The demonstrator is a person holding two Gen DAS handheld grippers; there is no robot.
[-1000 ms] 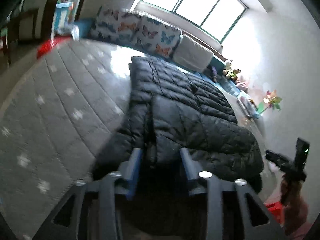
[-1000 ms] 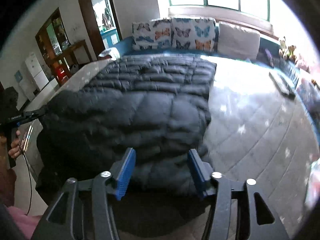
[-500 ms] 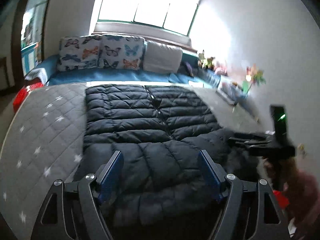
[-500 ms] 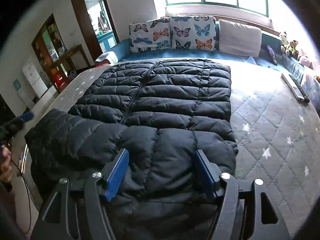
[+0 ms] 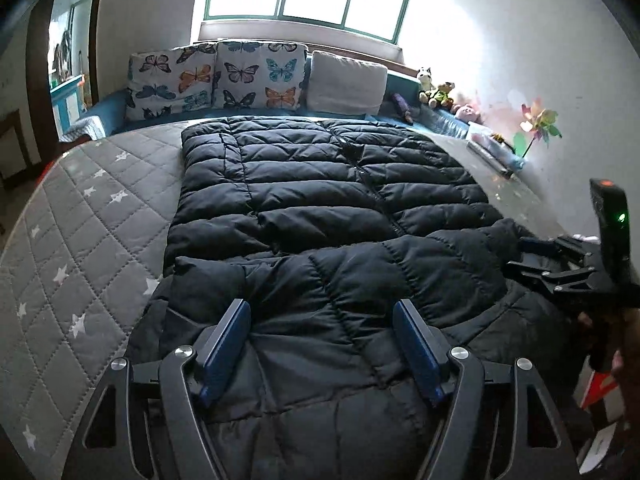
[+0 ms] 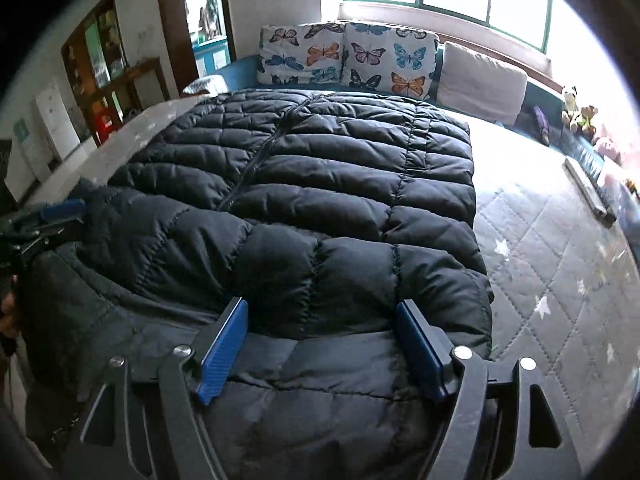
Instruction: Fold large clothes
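Both fingers pairs apart, right opening, black puffer jacket (image 5: 320,208) beneath, seemingly unpinched, on bed (image 5: 92,216)

Right claw (image 6: 320,312), jaws opening, over folded black puffer jacket (image 6: 304,184) on star-quilted mattress (image 6: 560,272)
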